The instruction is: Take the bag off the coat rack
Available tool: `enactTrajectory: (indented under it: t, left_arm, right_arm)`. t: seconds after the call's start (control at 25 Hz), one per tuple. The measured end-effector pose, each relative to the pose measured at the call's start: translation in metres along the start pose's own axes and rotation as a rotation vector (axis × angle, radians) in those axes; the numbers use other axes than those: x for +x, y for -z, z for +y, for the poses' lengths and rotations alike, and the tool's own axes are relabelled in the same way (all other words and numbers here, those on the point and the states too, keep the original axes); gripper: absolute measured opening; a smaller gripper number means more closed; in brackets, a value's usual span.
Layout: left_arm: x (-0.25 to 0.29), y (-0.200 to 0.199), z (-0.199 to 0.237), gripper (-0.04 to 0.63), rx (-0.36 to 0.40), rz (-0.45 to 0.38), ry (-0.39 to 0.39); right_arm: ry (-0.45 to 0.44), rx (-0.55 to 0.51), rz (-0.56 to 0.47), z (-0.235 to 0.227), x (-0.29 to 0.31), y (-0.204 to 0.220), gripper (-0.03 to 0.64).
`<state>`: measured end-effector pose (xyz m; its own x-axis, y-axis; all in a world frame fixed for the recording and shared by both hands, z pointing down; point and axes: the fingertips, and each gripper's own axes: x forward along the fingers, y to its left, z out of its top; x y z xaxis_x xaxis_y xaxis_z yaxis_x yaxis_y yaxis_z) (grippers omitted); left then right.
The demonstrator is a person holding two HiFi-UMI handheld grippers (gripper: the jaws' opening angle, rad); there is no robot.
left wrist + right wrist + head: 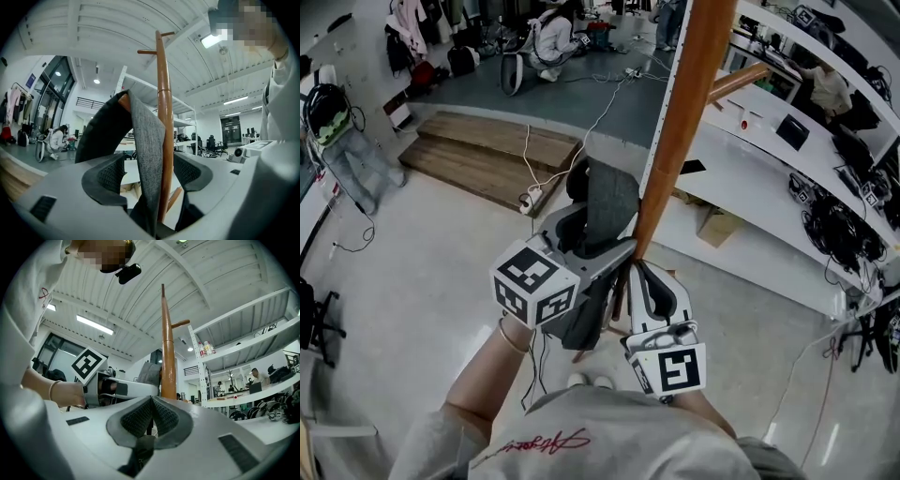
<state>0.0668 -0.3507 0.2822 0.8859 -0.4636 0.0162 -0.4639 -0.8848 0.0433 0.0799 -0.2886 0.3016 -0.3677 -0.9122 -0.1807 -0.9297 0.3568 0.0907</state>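
The left gripper [149, 173] has its jaws spread wide, level, around both the grey bag [146, 136] and the rack pole [163, 122]. Neither pad presses on the cloth. The bag hangs from a peg [123, 97], its edge lying against the pole. The right gripper [151, 416] sits just right of the pole with its jaws clenched together. A small dark bit shows below the pads, too unclear to name. The floor [422, 253] is open on the left. A white tabletop [741, 178] and a shelf upright [661, 112] crowd the right.
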Motion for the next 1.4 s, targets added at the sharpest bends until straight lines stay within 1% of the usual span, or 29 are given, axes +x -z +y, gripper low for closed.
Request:
enactTrajectory:
  t: [0.12, 0.28, 0.32, 0.4, 0.44, 0.56, 0.6, 0.64, 0.72, 0.84, 0.92, 1.16, 1.4]
  left_arm:
    - [0.007, 0.004, 0.0, 0.324, 0.001, 0.008, 0.037]
    - [0.008, 0.003, -0.002, 0.32, -0.011, -0.013, 0.086]
    - [0.008, 0.003, -0.005, 0.299, -0.017, -0.017, 0.108]
    - [0.008, 0.003, -0.012, 0.209, -0.037, -0.022, 0.166]
    - [0.007, 0.003, -0.015, 0.179, -0.045, -0.025, 0.189]
    - [0.006, 0.005, -0.017, 0.138, -0.056, -0.035, 0.217]
    - [0.005, 0.005, -0.015, 0.123, -0.057, -0.037, 0.214]
    - [0.004, 0.006, -0.013, 0.065, -0.051, -0.036, 0.206]
    - [0.003, 0.007, -0.011, 0.051, -0.017, -0.022, 0.198]
    - [0.003, 0.006, -0.013, 0.042, 0.043, -0.003, 0.188]
    - [0.003, 0.005, -0.013, 0.04, 0.065, -0.007, 0.169]
    - [0.001, -0.002, -0.009, 0.038, 0.096, -0.034, 0.097]
    - [-0.006, -0.015, -0.002, 0.037, 0.093, -0.08, 0.046]
  right_arm:
    - [0.005, -0.003, 0.004, -0.004, 0.0, 0.002, 0.017]
    - [0.018, -0.004, 0.006, -0.012, -0.001, 0.004, 0.017]
    - [0.021, -0.002, 0.009, -0.014, -0.001, 0.005, 0.017]
    - [0.026, 0.003, 0.011, -0.015, -0.001, 0.005, 0.017]
    - [0.027, 0.004, 0.01, -0.016, -0.001, 0.005, 0.017]
    - [0.024, 0.005, 0.0, -0.016, 0.0, 0.004, 0.017]
    - [0.024, 0.006, -0.003, -0.016, 0.0, 0.004, 0.018]
    - [0.025, 0.006, -0.005, -0.016, 0.0, 0.004, 0.017]
    - [0.026, 0.007, -0.007, -0.016, -0.001, 0.004, 0.017]
    - [0.029, 0.006, -0.012, -0.015, 0.0, 0.002, 0.017]
    - [0.031, 0.005, -0.012, -0.015, 0.0, 0.002, 0.017]
    - [0.036, 0.002, -0.016, -0.017, 0.001, 0.0, 0.017]
    - [0.03, 0.004, -0.019, -0.013, 0.001, -0.001, 0.017]
